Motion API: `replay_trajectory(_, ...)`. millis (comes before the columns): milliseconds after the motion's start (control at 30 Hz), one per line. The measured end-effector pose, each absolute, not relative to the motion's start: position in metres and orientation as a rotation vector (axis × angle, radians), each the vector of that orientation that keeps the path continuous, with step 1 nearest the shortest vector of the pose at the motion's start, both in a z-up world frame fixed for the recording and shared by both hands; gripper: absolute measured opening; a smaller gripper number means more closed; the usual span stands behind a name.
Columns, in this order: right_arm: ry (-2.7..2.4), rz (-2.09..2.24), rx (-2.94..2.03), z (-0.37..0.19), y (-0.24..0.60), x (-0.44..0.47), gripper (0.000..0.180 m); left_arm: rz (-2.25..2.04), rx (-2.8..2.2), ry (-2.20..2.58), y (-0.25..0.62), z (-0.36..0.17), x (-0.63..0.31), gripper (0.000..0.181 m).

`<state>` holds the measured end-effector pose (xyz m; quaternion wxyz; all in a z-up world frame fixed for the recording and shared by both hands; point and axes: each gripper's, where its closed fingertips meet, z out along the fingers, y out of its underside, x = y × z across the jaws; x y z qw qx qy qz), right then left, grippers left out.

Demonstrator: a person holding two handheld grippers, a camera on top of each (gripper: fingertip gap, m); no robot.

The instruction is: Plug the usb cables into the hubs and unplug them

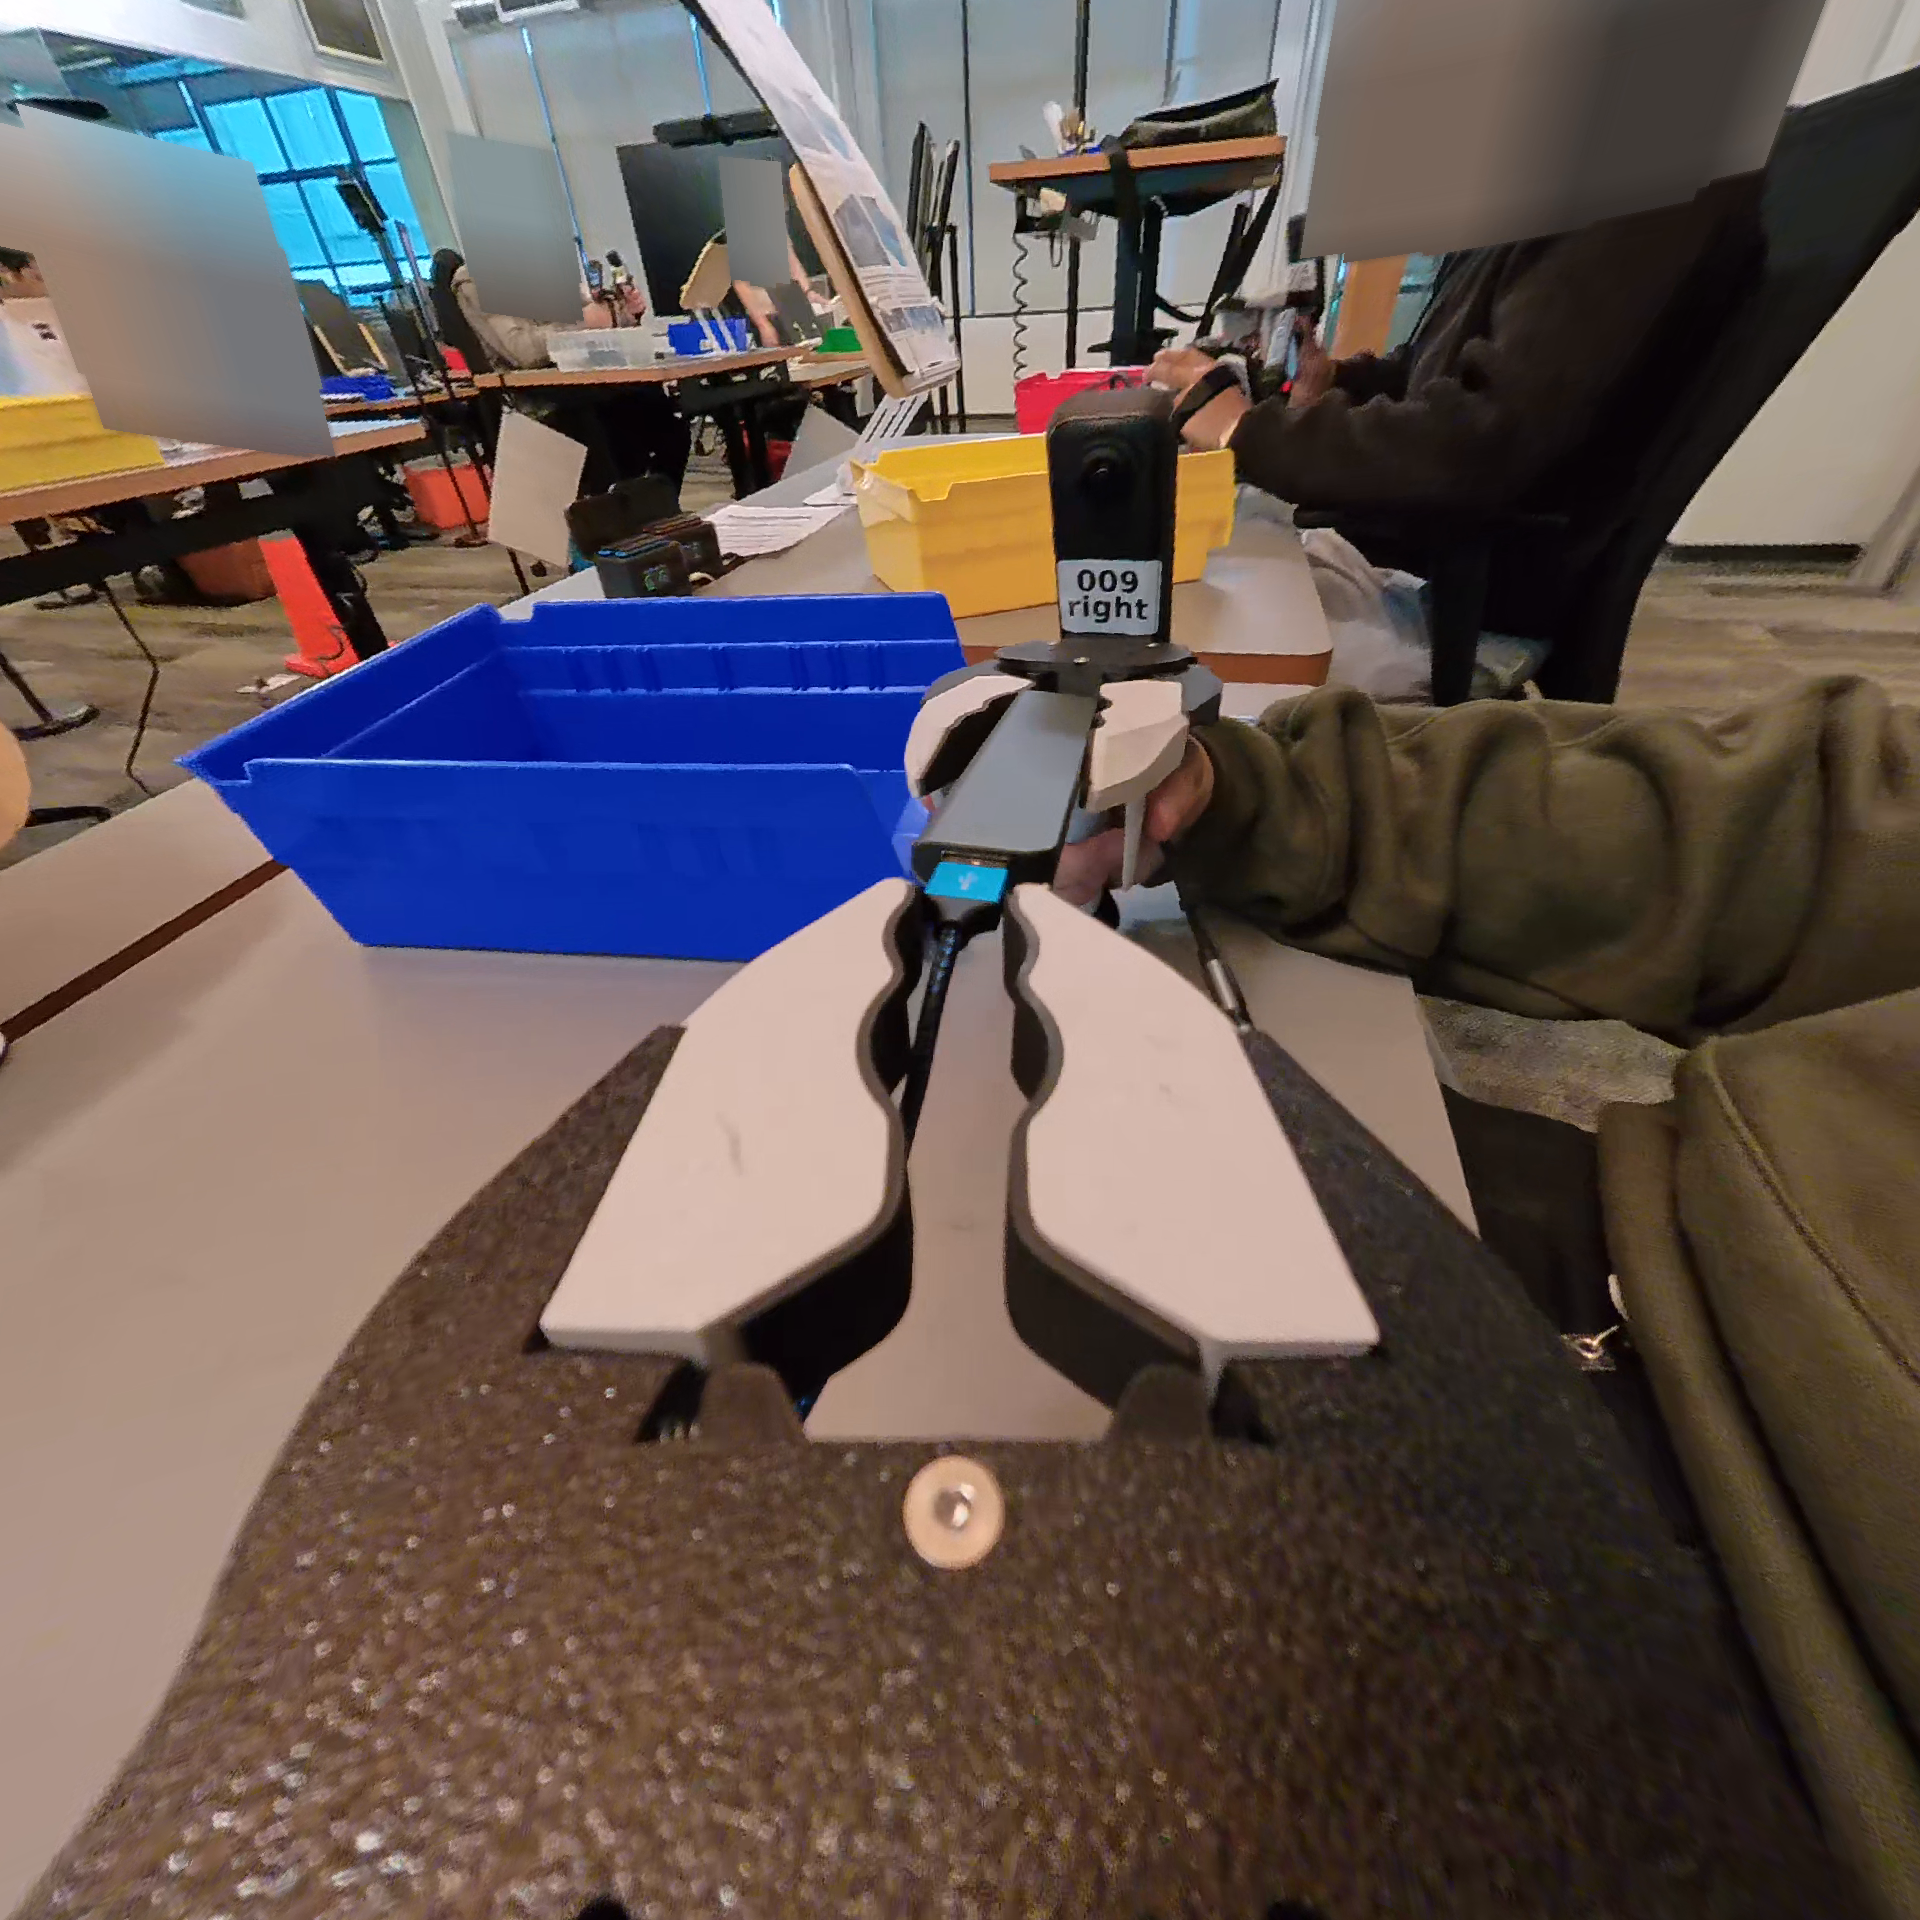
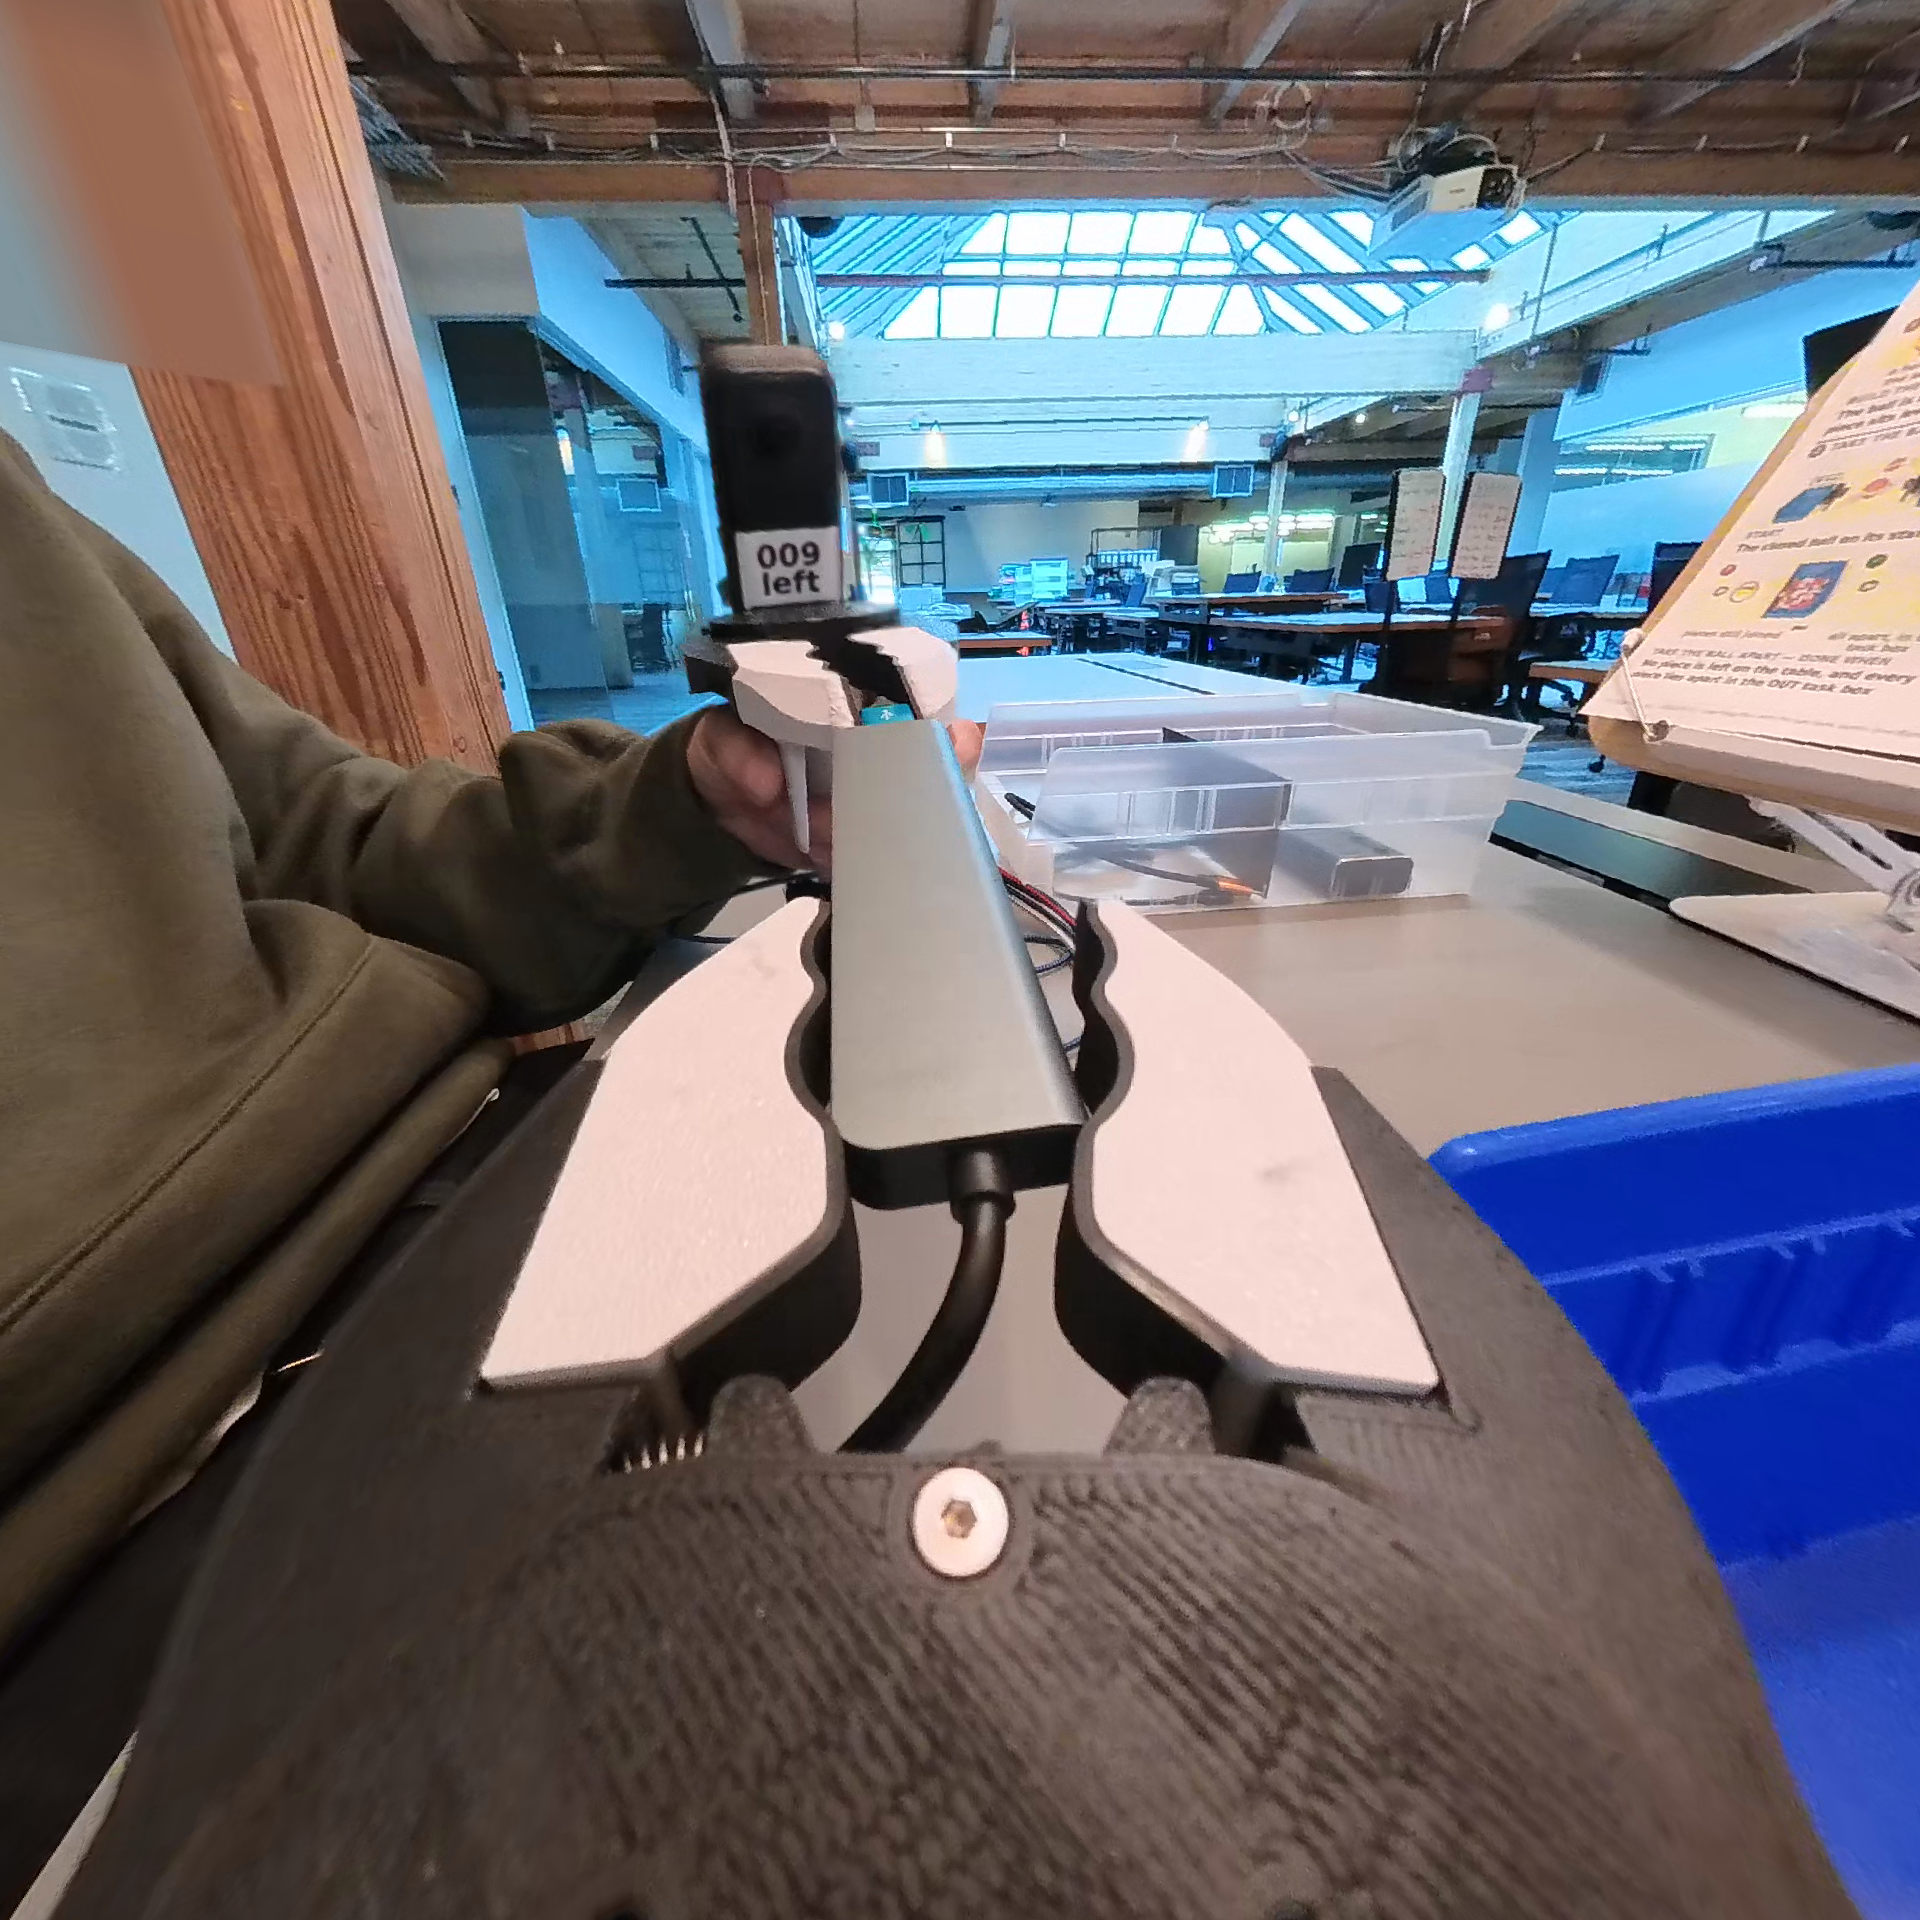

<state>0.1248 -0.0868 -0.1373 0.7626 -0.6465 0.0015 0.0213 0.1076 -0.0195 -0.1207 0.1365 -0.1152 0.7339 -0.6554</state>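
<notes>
Above the grey table (image 1: 312, 1091), just right of the blue bin (image 1: 582, 790), both grippers meet nose to nose. Left gripper (image 1: 956, 914) is narrowed onto the blue USB plug (image 1: 966, 881), fingertips pinching the plug body, with its black braided cable (image 1: 925, 1018) trailing back between the fingers. Plug sits at the end port of the dark grey hub (image 1: 1013, 790); some metal shows between the plug and the port, so how deep it is seated cannot be told. Right gripper (image 2: 951, 935) is clamped on the hub (image 2: 935, 987), fingers pressing both long sides, hub pointing away from the camera and tilted up slightly. The hub's own thick black cord (image 2: 966, 1278) exits the near end and drops down between the fingers. In the right wrist view the left gripper (image 2: 868, 707) shows at the far end of the hub, the blue plug (image 2: 885, 715) just visible between its tips. Beyond the hub from the blue bin (image 2: 1714, 1299) sits a clear tray (image 2: 1247, 769) holding another dark hub (image 2: 1351, 860) and a cable. A yellow bin (image 1: 966, 520) stands behind the blue bin. Olive sleeves (image 1: 1507, 831) hold both tools.
</notes>
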Motion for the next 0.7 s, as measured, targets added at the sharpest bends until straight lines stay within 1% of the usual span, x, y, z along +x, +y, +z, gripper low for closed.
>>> replay_trajectory(133,-0.036,0.043,-1.411,-0.138,-0.085,0.119,0.044,-1.897,-0.301,2.161,-0.024,-0.127,0.104,0.016)
replay_trajectory(300,-0.043,0.049,-1.399,-0.137,-0.086,0.119,0.044,-1.823,-0.241,2.146,-0.026,-0.126,0.104,0.014)
replay_trajectory(700,-0.08,0.047,-1.44,-0.141,-0.081,0.114,0.041,-1.814,-0.211,2.255,-0.02,-0.134,0.099,0.014)
